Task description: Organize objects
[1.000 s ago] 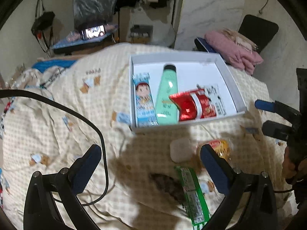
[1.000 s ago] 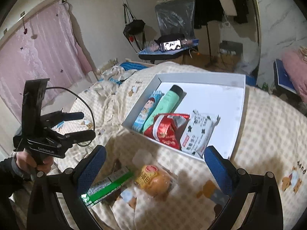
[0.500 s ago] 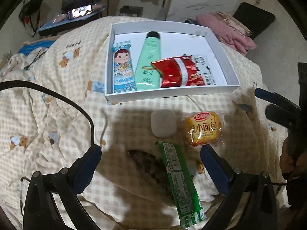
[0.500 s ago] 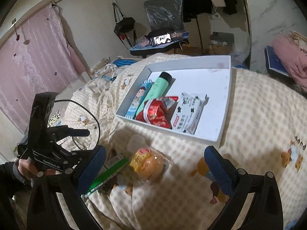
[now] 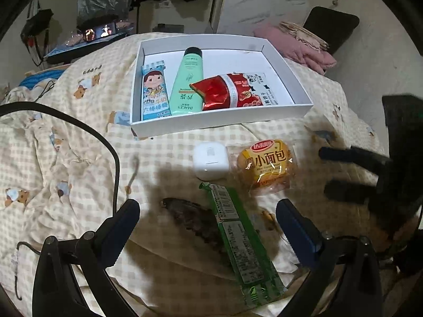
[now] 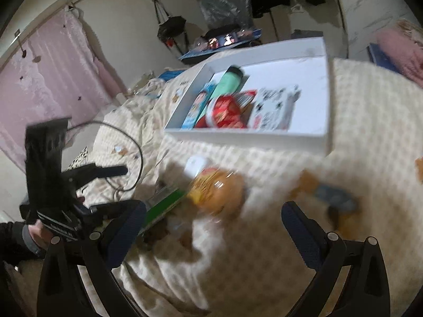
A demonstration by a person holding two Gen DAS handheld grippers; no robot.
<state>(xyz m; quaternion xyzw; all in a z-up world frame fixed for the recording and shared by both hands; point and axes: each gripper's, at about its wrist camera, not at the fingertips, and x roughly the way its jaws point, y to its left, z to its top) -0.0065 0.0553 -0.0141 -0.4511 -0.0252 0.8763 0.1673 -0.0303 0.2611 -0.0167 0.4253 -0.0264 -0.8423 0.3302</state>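
A white box (image 5: 222, 124) on the checked bedspread holds a blue snack pack (image 5: 154, 91), a green tube (image 5: 186, 84), a red packet (image 5: 224, 92) and a white wipes pack (image 5: 260, 87). In front of it lie a white earbud case (image 5: 210, 159), a yellow bread pack (image 5: 267, 163), a green wrapped stick (image 5: 238, 237) and a dark hair clip (image 5: 193, 219). My left gripper (image 5: 208, 211) is open and empty over the stick and clip. My right gripper (image 6: 214, 208) is open and empty just short of the bread pack (image 6: 219, 192); its view is blurred.
A black cable (image 5: 105, 145) trails over the bedspread on the left. A pink folded cloth (image 5: 298, 50) and a dark chair (image 5: 330, 26) stand beyond the box. A hand (image 6: 39, 233) holds the left gripper (image 6: 127, 187). Pink curtains (image 6: 53, 79) hang at the far left.
Both grippers have come closer to the loose items in front of the box. The right gripper has moved left toward the bread pack and is still in motion. Nothing was taken hold of.
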